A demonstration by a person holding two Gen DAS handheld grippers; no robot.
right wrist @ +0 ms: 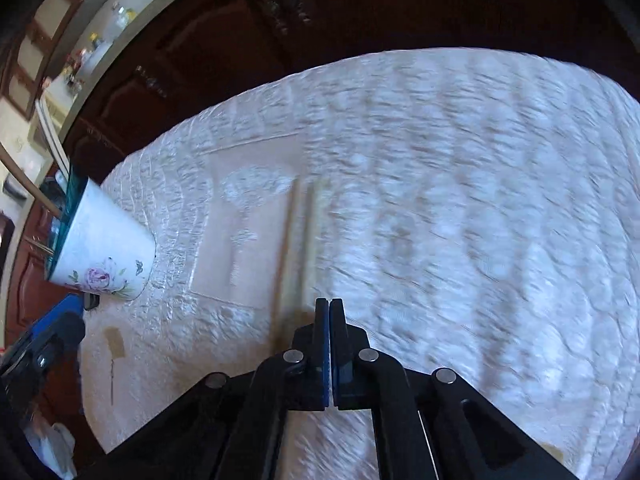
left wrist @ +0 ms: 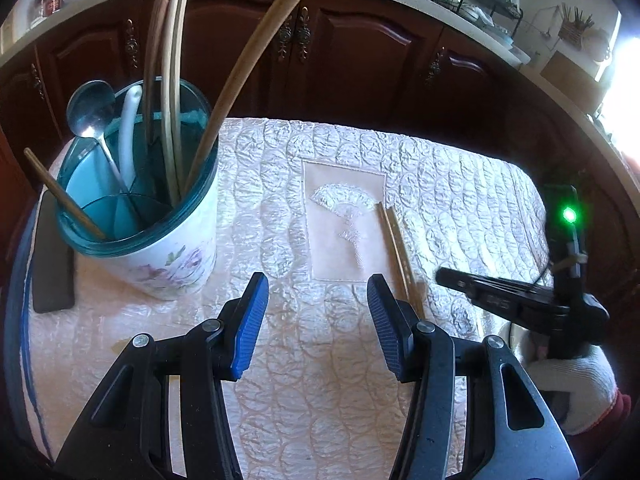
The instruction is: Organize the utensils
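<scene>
Our left tongs (left wrist: 318, 300) gape empty; right tongs (right wrist: 329, 304) pinched shut, empty, above pale wooden chopsticks (right wrist: 298, 240) on quilted cloth (right wrist: 480, 200). No legible writing.

Surface (left wrist: 460, 168) under quilted white cover: floral utensil holder (left wrist: 176, 256) at left, chopstick pair (left wrist: 400, 256) lying centre-right, dark flat object (left wrist: 52, 264) at far left.
</scene>
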